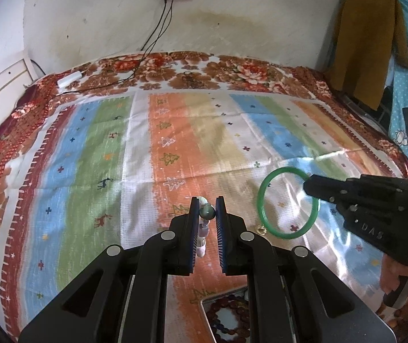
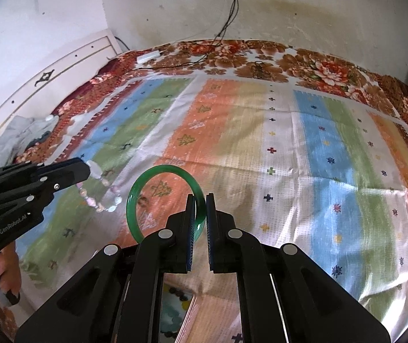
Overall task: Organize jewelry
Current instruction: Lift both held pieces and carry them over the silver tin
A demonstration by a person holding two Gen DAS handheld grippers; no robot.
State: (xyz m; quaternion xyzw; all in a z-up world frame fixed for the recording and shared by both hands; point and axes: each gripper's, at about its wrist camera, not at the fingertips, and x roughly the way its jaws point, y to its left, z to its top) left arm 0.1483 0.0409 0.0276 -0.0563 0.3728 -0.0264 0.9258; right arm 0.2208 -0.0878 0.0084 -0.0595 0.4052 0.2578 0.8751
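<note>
My left gripper (image 1: 207,211) is shut on a pale beaded bracelet (image 1: 205,221); a greenish bead sits between the pads and white beads hang below. In the right wrist view the bracelet (image 2: 101,197) dangles from the left gripper (image 2: 85,168) above the cloth. My right gripper (image 2: 201,208) is shut on a green jade bangle (image 2: 158,171), held upright above the cloth. In the left wrist view the bangle (image 1: 264,188) hangs from the right gripper (image 1: 308,185), right of my left fingers.
A striped cloth (image 1: 175,143) covers the floral bedspread. A tray (image 1: 205,304) holding a dark bead bracelet (image 1: 226,314) lies under the left gripper. A small gold item (image 1: 261,230) lies on the cloth. Cables and a white charger (image 1: 69,80) lie at the far edge.
</note>
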